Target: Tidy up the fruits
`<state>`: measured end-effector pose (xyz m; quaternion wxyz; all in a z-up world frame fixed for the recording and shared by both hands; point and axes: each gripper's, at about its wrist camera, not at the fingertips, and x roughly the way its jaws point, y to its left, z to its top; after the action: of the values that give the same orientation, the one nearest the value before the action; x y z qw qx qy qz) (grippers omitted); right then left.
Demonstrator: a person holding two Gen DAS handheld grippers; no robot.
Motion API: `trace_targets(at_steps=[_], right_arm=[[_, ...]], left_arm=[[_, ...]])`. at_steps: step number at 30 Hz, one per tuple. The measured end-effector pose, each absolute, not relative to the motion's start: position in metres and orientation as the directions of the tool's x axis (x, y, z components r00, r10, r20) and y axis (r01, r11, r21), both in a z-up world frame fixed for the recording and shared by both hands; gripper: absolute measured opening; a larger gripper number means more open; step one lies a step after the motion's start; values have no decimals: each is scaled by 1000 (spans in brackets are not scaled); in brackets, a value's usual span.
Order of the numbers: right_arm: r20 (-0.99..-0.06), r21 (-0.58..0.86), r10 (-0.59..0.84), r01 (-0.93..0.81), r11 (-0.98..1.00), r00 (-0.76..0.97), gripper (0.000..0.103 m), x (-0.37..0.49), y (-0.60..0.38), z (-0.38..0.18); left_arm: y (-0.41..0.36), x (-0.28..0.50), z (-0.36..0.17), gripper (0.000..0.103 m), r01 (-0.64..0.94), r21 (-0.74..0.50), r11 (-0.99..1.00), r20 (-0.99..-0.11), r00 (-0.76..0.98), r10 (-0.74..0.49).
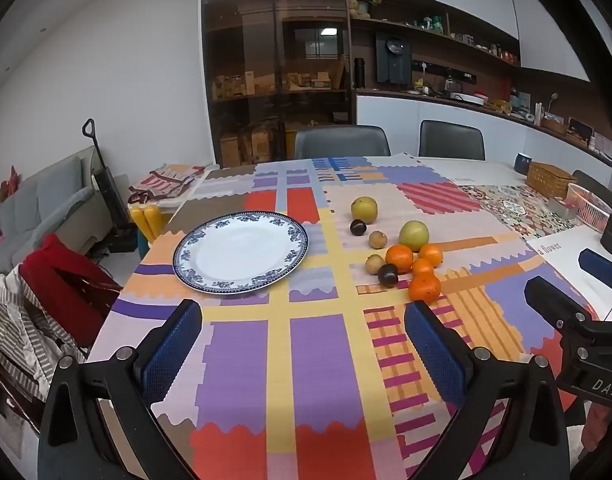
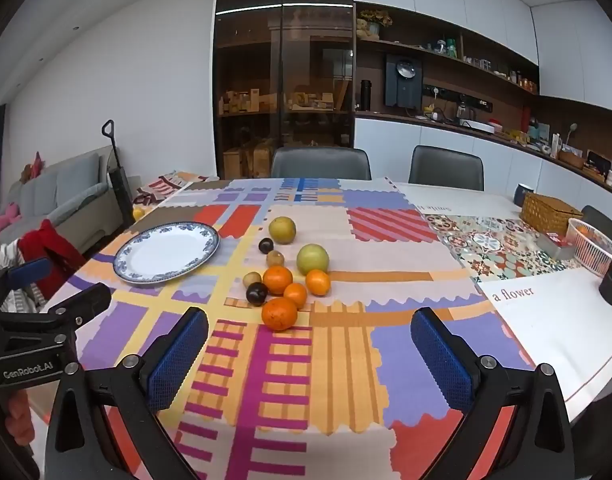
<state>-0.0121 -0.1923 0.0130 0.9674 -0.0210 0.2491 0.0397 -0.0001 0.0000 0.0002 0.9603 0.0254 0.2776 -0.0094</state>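
4 oranges (image 2: 279,313): clustered on the patchwork tablecloth (image 2: 346,360), right of the plate, touching or just beside each other
Plate (image 1: 241,251): blue-rimmed, holding nothing
Other fruit: 2 green apples (image 2: 313,259), 2 dark plums (image 2: 256,293), 2 small tan fruits (image 2: 251,279) beside the oranges
Left gripper (image 1: 303,346): wide open, holding nothing, above the cloth
Right gripper (image 2: 310,354): wide open, holding nothing, near the closest orange

One plate (image 1: 241,254), four oranges (image 2: 279,313), two green-yellow apples or pears (image 2: 313,259), two dark plums (image 2: 256,293), two small brown fruits (image 2: 275,258).
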Motion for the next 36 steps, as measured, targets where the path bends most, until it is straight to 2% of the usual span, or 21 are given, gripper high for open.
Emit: trace_targets(at_steps=[36], right_arm=[[-470, -34, 58, -84, 996, 881, 102, -14, -190, 17]], left_arm=[[1, -2, 10, 103, 19, 45, 999, -519, 854, 7]])
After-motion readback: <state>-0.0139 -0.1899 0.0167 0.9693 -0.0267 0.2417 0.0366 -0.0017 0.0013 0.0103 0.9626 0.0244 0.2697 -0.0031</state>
